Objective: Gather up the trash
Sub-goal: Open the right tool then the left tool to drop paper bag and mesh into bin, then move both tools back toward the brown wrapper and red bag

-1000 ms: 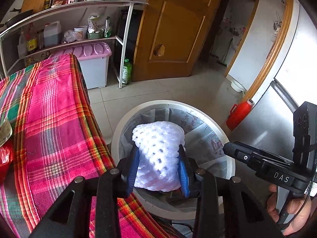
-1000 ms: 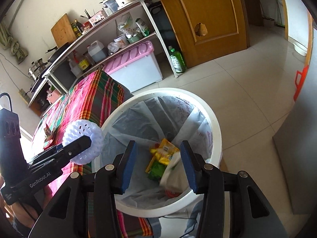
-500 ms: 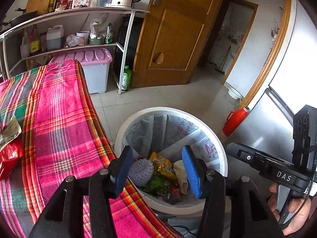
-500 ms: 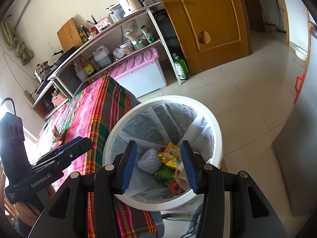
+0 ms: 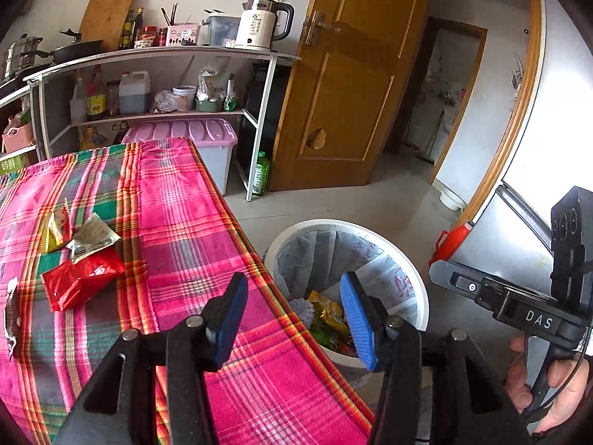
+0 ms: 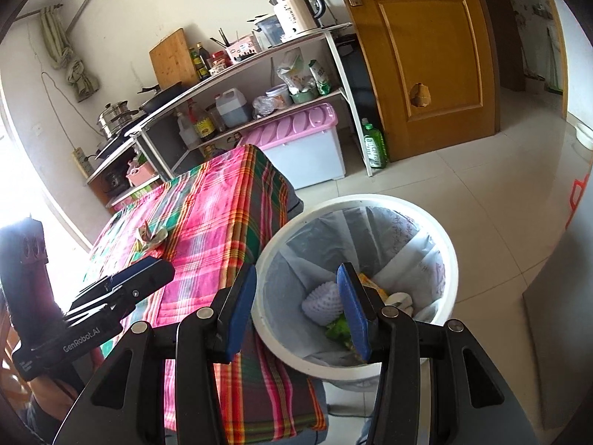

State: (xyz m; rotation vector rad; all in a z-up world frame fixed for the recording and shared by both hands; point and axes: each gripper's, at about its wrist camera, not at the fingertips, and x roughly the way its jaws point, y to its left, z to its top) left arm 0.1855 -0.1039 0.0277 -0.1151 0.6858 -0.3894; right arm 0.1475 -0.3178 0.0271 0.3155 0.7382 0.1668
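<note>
Between pickups: both grippers, left (image 5: pixel 294 309) and right (image 6: pixel 296 306), stand with fingers wide and empty beside the bin (image 6: pixel 450 256), where foam netting (image 6: pixel 322 302) and wrappers already lie. Remaining trash, a red packet (image 5: pixel 79 280) and crumpled wrappers (image 5: pixel 90 239), sits on the plaid-covered desk (image 5: pixel 185 215); the next move likely calls for reaching back there. Shelves (image 5: pixel 148 53) and a wooden door (image 5: pixel 352 85) stand behind.

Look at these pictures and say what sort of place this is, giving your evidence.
Probably a home kitchen: a shelf holds a kettle, pans and oil bottles, and a cutting board leans on the wall.
</note>
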